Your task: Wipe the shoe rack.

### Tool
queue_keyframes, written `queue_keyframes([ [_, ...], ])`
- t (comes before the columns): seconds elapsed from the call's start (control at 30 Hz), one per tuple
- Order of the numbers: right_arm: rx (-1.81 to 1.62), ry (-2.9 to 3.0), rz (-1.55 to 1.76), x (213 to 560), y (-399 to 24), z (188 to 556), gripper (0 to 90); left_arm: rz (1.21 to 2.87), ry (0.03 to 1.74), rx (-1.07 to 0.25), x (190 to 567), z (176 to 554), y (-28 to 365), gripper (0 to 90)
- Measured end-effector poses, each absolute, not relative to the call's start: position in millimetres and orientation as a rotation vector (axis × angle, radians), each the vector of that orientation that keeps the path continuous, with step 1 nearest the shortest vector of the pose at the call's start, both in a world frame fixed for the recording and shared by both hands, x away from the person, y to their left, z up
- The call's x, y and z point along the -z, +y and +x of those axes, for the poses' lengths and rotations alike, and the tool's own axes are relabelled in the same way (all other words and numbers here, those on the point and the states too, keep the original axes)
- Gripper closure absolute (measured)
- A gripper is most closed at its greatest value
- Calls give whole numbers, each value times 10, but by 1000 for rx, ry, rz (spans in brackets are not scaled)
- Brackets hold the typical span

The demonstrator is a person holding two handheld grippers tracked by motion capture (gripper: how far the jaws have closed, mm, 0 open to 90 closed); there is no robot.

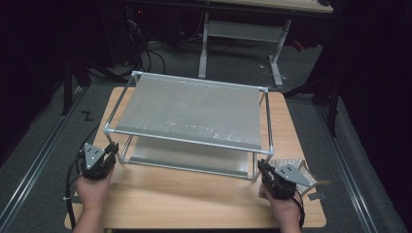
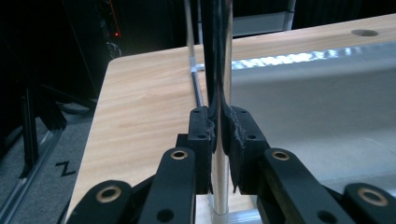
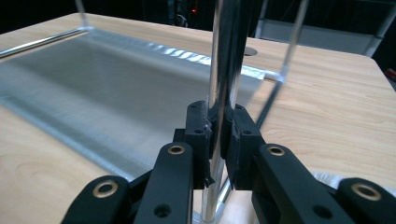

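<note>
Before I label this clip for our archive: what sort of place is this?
Probably a lab or workshop, dimly lit: a wooden table bearing a two-tier metal rack, floor rails beside it, and an adjustable desk frame with cables behind.

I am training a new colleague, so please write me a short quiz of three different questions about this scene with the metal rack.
1. True or false: the left gripper is shut on a front leg of the rack.
2. What does the right gripper clamp?
3. The rack stands on: A) the floor B) a wooden table C) a chair

Key: 1 true; 2 the other front leg; 3 B
</note>
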State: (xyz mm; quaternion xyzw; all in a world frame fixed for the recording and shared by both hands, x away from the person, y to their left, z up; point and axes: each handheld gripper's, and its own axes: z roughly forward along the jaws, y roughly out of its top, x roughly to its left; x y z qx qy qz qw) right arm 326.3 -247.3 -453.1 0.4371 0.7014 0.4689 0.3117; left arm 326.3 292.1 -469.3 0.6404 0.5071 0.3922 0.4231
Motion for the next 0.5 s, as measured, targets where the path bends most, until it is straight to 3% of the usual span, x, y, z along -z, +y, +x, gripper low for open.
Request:
queue_keyframes([
  [0.5, -1176, 1818, 1213, 4502, -2505, 3631, 804, 1636, 1224, -982, 4698, 3037, 2836, 797],
])
